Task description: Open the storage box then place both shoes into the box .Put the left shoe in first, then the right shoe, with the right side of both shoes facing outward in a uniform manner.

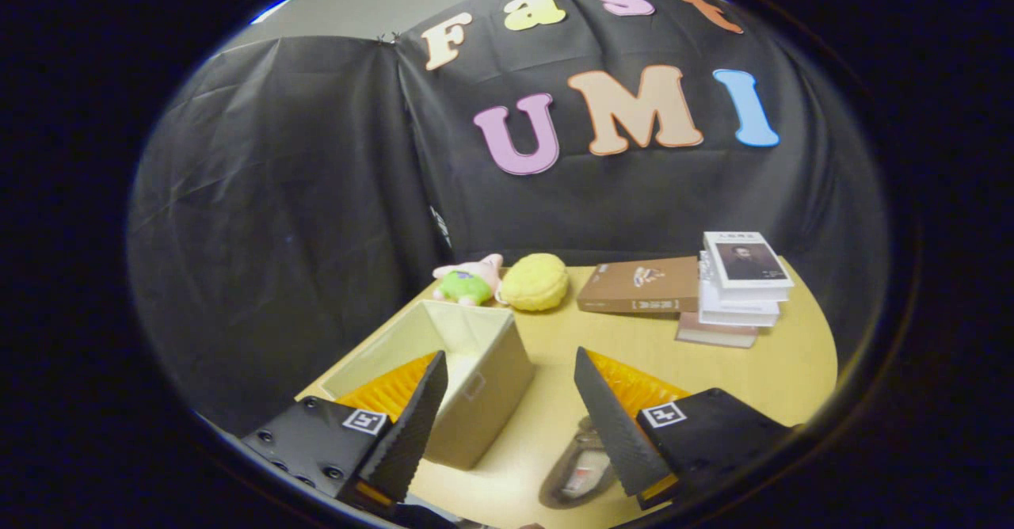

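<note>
An open beige fabric storage box [483, 371] stands on the wooden table [752, 371], its mouth facing up, with nothing showing inside. My gripper [511, 371] hovers above the table, open, with nothing between its fingers. The left finger [416, 426] overlaps the box's near side. A brownish shoe [582, 466] lies on the table just below and beside the right finger [614, 426], partly hidden by it; its inner sole faces up.
Behind the box sit a small pink and green plush toy [469, 279] and a yellow round plush [536, 281]. A brown book [640, 285] lies flat, and a stack of books [741, 283] stands at the table's far right. Black cloth walls surround the table.
</note>
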A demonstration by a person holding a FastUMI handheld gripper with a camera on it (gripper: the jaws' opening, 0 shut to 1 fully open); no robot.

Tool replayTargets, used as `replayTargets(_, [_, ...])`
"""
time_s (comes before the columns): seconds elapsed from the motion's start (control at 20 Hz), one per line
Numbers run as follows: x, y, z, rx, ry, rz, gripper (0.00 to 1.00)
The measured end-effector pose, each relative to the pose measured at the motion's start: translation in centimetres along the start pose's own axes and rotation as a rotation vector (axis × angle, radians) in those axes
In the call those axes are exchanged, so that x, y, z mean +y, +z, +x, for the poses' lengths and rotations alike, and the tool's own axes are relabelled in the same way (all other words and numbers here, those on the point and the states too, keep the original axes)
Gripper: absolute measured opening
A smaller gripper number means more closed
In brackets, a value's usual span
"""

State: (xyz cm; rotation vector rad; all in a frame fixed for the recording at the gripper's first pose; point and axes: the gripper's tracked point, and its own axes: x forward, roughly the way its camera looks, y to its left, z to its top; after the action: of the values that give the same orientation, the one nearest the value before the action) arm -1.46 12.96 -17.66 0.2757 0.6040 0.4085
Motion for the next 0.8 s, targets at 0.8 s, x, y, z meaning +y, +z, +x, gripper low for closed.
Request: replayTargets(0.8, [-11.0,-16.1,0.3,0.337,-0.139,-0.063,1.0])
